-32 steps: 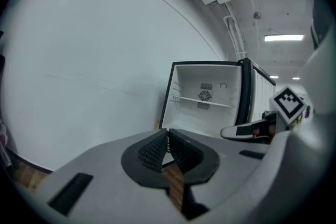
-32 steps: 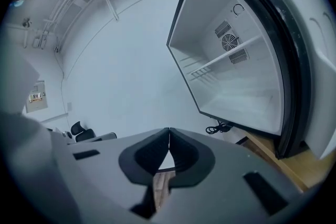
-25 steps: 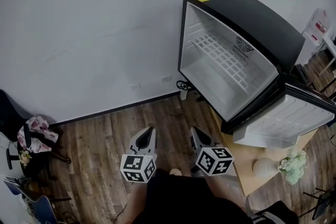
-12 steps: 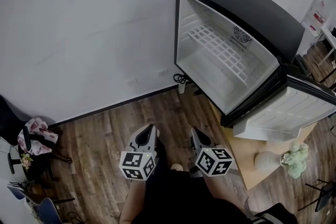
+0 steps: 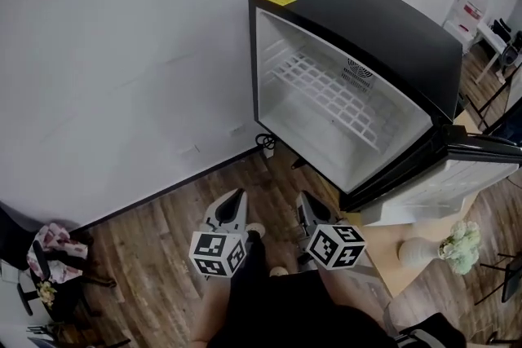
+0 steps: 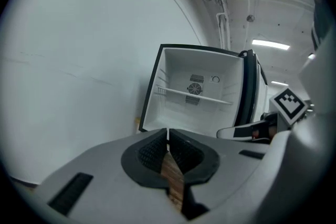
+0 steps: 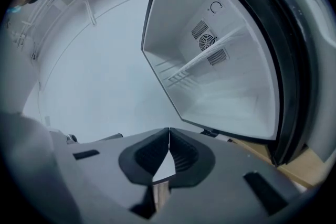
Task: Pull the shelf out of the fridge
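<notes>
With the fridge (image 5: 391,20) now further left in your view, your left gripper (image 5: 235,198) and right gripper (image 5: 303,200), both closed and empty, hang well short of the white wire shelf (image 5: 322,90) inside: spread them before reaching its front edge.

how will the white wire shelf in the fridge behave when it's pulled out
The shelf is an open wire grid, so probably light and stiff. Its thin wires look smooth, so a grip may slip. It spans the fridge wall to wall, so an off-centre pull might jam it.
</notes>
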`<move>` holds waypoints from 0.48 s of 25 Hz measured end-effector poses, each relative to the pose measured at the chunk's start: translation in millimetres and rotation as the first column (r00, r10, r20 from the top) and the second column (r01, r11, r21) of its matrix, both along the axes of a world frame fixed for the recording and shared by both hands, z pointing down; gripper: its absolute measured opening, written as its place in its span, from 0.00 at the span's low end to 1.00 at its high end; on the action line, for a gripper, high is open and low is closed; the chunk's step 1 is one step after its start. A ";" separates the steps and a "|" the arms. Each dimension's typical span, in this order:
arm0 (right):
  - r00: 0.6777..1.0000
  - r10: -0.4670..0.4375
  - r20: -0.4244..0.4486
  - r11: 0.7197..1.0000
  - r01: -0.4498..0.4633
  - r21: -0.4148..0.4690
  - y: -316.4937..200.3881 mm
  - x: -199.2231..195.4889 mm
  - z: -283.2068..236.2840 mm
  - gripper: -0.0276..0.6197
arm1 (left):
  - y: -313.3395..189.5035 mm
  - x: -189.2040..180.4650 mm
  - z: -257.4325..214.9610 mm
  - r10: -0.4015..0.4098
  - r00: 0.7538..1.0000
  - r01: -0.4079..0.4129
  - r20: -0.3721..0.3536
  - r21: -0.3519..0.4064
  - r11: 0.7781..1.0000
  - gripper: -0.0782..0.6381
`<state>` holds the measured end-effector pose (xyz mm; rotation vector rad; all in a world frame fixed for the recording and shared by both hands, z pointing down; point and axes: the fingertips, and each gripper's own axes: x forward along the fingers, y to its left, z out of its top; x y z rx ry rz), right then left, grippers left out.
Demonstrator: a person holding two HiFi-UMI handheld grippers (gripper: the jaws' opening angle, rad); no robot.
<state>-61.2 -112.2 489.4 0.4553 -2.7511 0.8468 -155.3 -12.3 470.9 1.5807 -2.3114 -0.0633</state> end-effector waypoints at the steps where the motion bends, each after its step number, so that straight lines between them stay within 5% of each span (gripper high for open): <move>1: 1.000 0.018 0.008 1.000 -0.018 -0.001 -6.6 -4.4 -3.7 0.03 | -8.4 -5.7 -1.5 0.019 1.000 -0.019 -0.001 0.000 1.000 0.13; 12: 0.971 0.232 0.061 0.973 -0.230 -0.031 -68.1 -36.9 -26.5 0.03 | -95.1 -54.0 -9.1 0.229 0.973 -0.227 -0.031 0.039 0.973 0.13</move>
